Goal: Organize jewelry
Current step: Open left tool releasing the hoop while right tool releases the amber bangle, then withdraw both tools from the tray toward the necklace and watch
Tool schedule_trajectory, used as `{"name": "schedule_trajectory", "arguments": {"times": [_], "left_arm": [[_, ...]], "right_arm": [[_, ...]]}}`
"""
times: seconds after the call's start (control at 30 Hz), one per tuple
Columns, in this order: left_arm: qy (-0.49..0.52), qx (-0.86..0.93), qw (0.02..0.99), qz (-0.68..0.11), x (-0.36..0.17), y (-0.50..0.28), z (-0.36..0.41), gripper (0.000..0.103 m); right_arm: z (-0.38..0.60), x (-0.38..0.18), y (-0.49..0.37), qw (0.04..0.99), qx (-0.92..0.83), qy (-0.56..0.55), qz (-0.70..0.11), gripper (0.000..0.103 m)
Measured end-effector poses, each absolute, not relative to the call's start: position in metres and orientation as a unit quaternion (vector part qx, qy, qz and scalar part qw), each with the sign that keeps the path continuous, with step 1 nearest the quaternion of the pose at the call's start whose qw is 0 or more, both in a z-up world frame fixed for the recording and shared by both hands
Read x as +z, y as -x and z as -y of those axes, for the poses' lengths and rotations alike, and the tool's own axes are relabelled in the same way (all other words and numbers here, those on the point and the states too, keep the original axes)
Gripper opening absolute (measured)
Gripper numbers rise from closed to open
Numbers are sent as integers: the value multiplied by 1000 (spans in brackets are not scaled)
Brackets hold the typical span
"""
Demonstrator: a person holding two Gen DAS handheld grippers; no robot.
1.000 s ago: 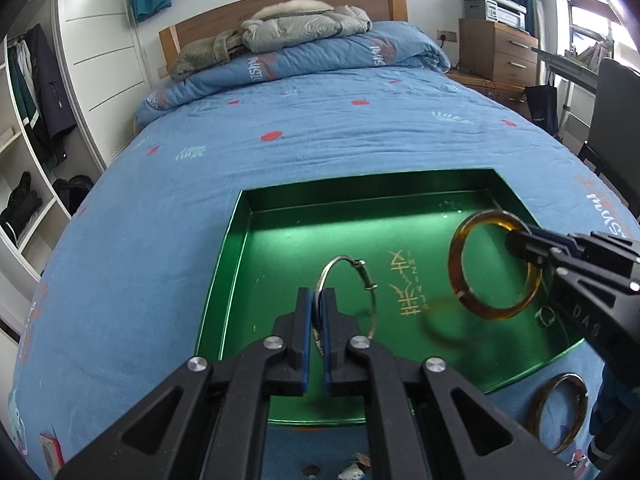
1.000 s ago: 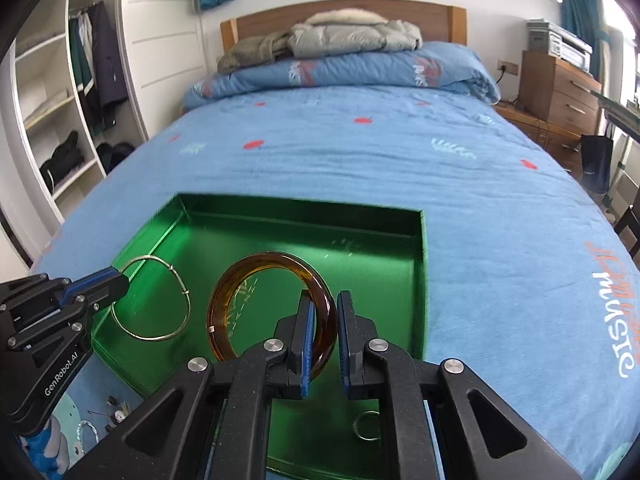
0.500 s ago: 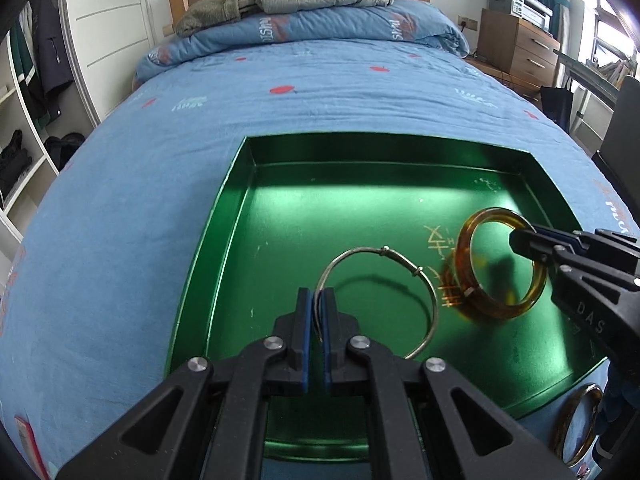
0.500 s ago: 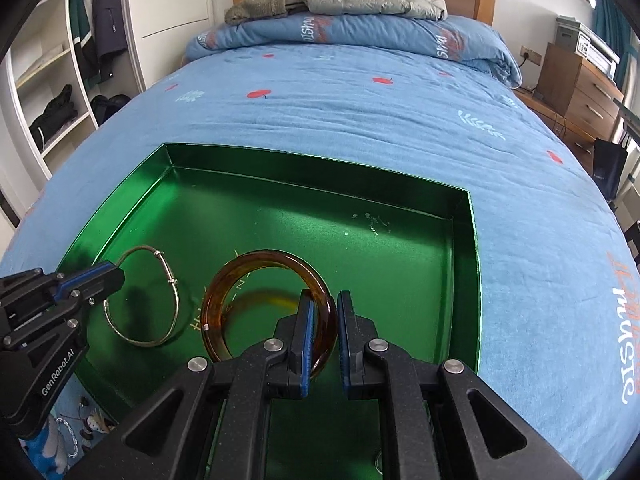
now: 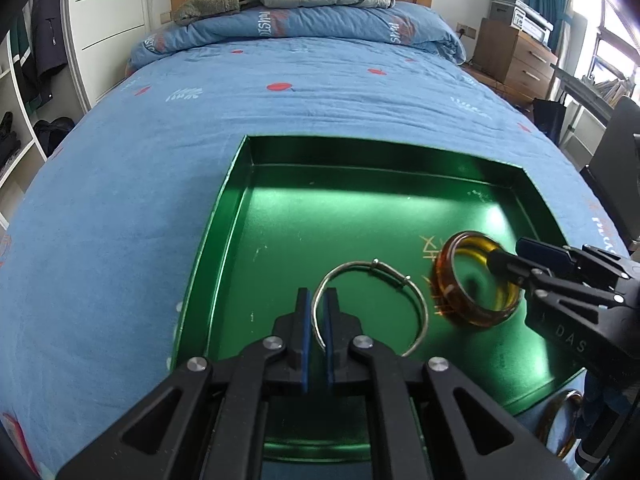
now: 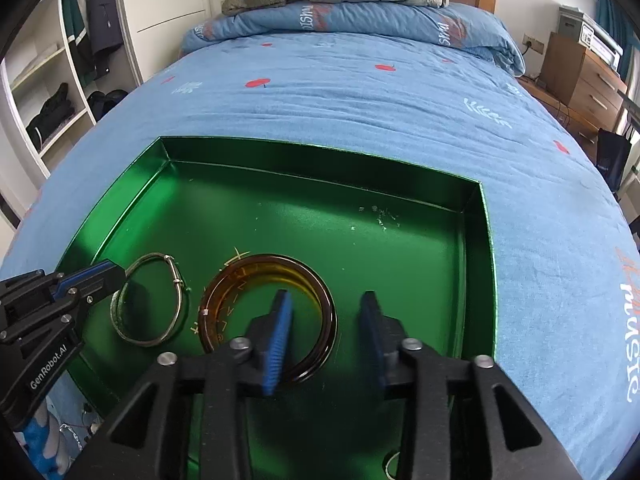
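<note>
A green tray [image 5: 208,248] [image 6: 476,248] lies on the blue bedspread. My left gripper [image 5: 316,308] [image 6: 116,276] is shut on a thin silver bangle [image 5: 416,300] [image 6: 176,304], which rests low on the tray floor. An amber bangle [image 5: 444,284] [image 6: 224,292] lies in the tray just right of the silver one. My right gripper [image 6: 326,312] [image 5: 508,256] is open; its left finger stands inside the amber ring, its right finger outside, and neither grips it.
Another amber bangle [image 5: 560,420] lies on the bedspread off the tray's near right corner. A small ring [image 6: 394,464] sits at the tray's near edge. Small jewelry bits [image 6: 76,428] lie off its near left corner. Wardrobe shelves stand left, a wooden dresser [image 5: 516,60] right.
Both grippers have lowered the bangles onto the tray floor. The right gripper has opened and let go of the amber bangle. The left gripper still pinches the silver bangle.
</note>
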State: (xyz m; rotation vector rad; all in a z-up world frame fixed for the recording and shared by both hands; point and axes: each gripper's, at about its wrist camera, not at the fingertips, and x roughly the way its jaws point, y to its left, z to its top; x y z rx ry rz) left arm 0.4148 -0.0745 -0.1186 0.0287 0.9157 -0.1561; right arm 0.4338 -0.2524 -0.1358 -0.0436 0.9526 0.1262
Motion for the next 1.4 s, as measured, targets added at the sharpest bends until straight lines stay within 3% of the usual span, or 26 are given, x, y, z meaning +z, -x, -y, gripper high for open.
{"name": "schedule_trajectory", "arguments": {"times": [0.4, 0.73, 0.83, 0.97, 1.2, 1.4], "left_arm": [[-19, -90, 916, -391, -31, -344, 47, 7], [-24, -91, 929, -359, 36, -237, 26, 7], [-22, -96, 927, -361, 40, -208, 29, 7], [-18, -106, 924, -367, 39, -172, 36, 25], [-1, -124, 920, -373, 28, -129, 53, 35], [19, -141, 907, -397, -1, -112, 73, 37]], "right_arm": [[265, -39, -361, 923, 86, 3, -375, 39], [272, 34, -263, 943, 124, -5, -310, 39], [278, 47, -230, 946, 129, -6, -296, 39], [290, 57, -187, 951, 128, -3, -283, 39], [319, 60, -129, 954, 121, -8, -273, 39], [340, 37, -104, 950, 118, -14, -288, 40]]}}
